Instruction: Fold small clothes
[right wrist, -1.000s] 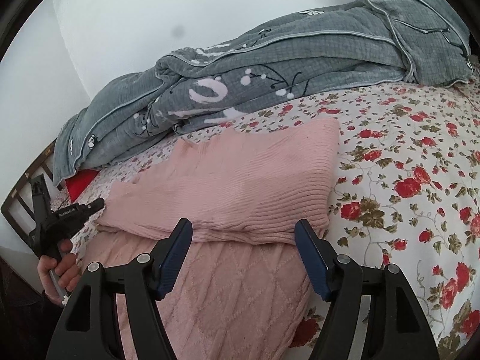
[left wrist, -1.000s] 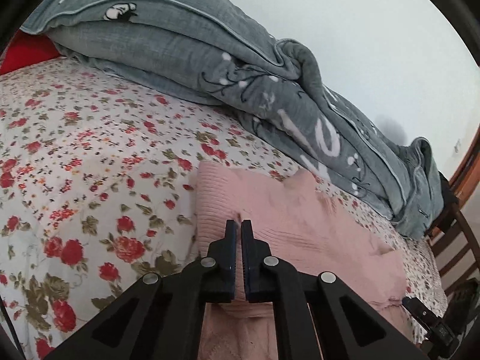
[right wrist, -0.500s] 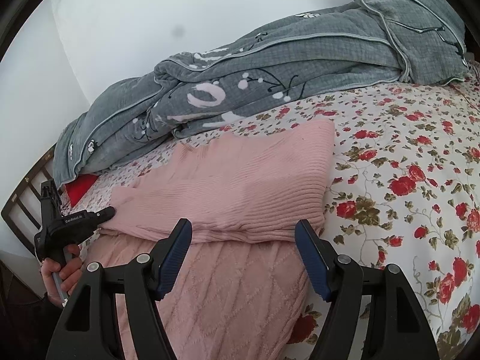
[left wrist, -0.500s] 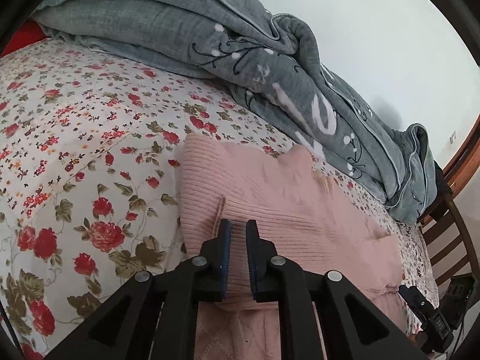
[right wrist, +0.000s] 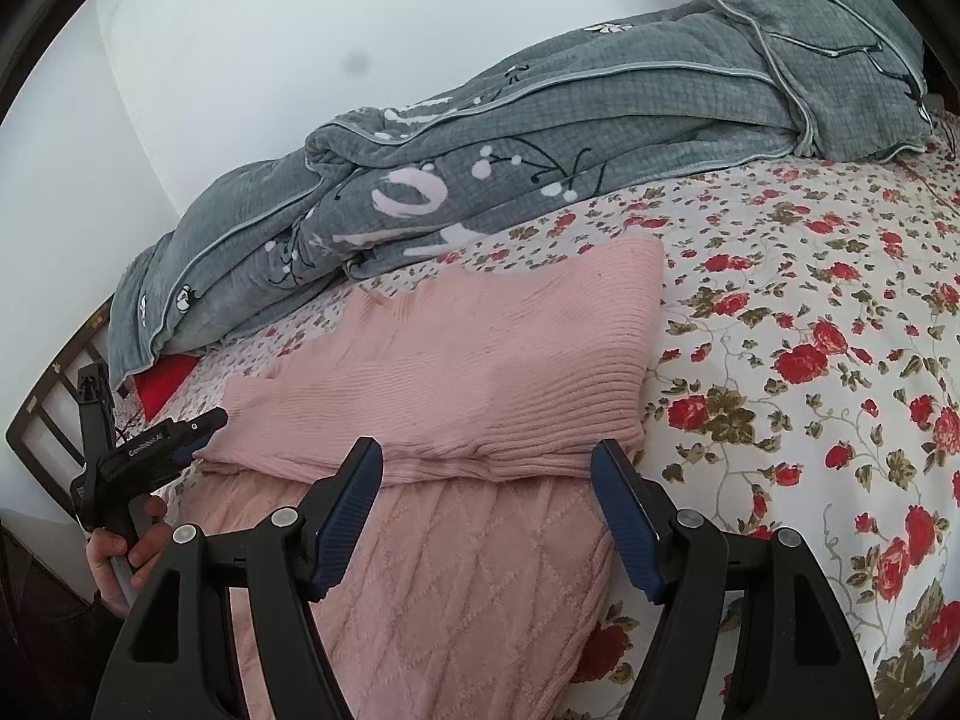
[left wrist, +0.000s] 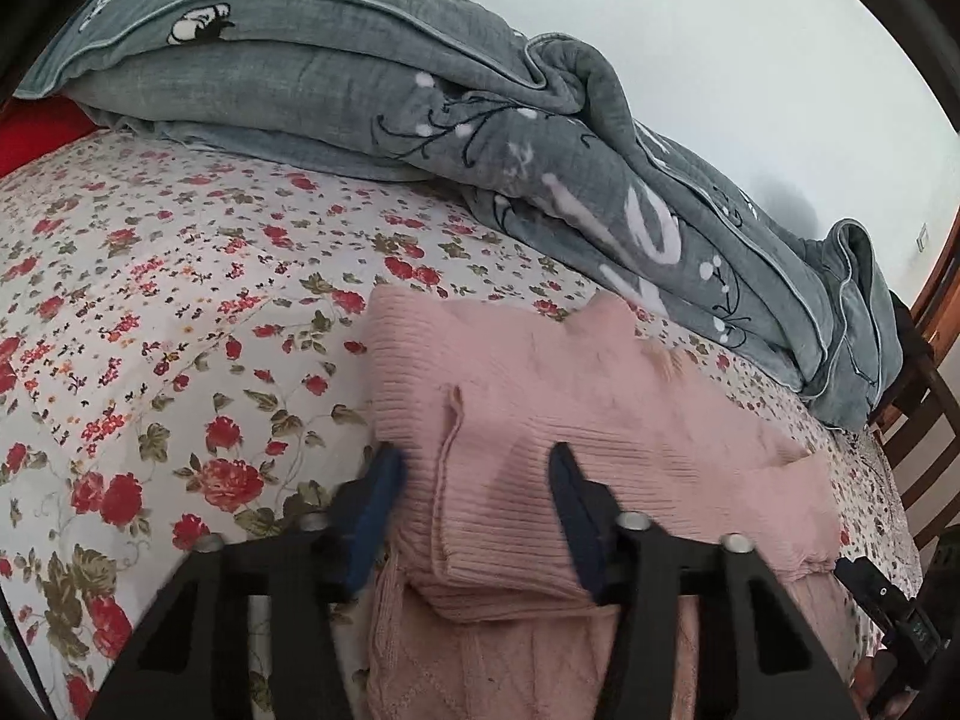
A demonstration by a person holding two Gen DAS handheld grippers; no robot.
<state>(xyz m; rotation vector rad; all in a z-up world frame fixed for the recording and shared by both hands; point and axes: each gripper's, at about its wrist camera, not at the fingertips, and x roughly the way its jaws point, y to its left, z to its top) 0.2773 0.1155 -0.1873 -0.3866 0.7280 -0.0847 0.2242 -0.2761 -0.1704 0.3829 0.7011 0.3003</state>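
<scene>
Only the right view shows the left gripper; jaws unclear there.

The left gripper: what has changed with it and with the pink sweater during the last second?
The left gripper was shut on the folded edge of the pink ribbed knit sweater a second ago; it has since opened wide and let the edge go, its fingers now on either side of the fold. The right gripper stayed open above the sweater. The grey patterned quilt and the floral bedsheet did not move.
</scene>
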